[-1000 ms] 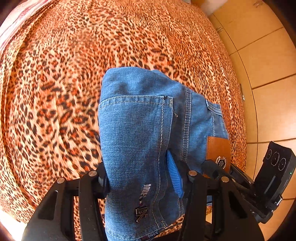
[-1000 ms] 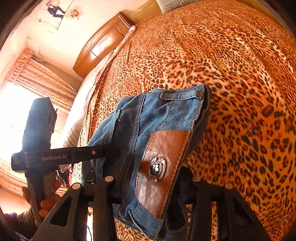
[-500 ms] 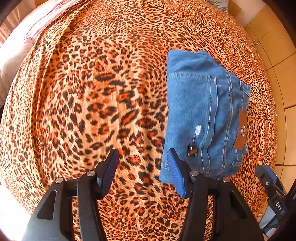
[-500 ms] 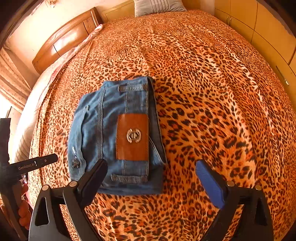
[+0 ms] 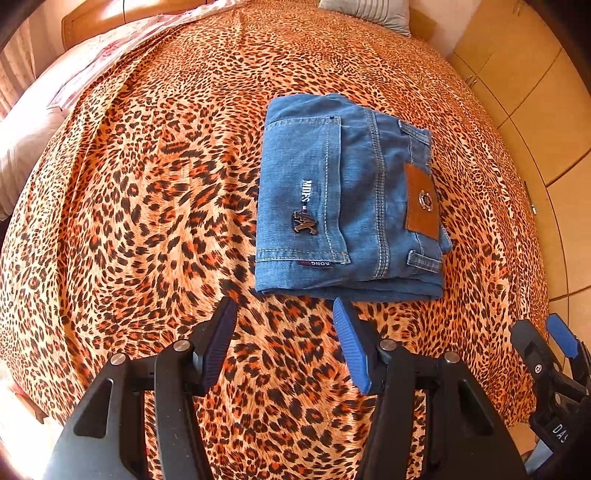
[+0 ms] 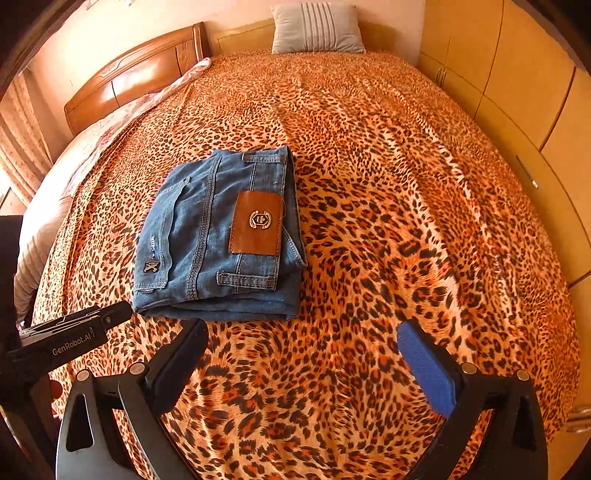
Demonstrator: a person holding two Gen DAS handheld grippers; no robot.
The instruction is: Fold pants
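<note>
The blue denim pants point(image 5: 343, 199) lie folded into a compact rectangle on the leopard-print bedspread point(image 5: 147, 206), brown leather patch facing up. In the right wrist view the same folded pants point(image 6: 221, 236) sit left of centre. My left gripper point(image 5: 284, 314) hovers just short of the bundle's near edge, jaws apart with only bedspread between them. My right gripper point(image 6: 303, 332) stands wide open over bare bedspread, to the right of the bundle's near edge. Neither gripper touches the denim.
A wooden headboard point(image 6: 133, 85) and a grey striped pillow point(image 6: 317, 27) mark the far end of the bed. Yellow wardrobe doors point(image 6: 524, 81) run along the right side. A pale floral quilt point(image 5: 74, 74) lies along the left edge.
Both grippers have let go of the folded pants and pulled back from them. The bundle now rests flat on the bedspread, and the right jaws have spread wide.
</note>
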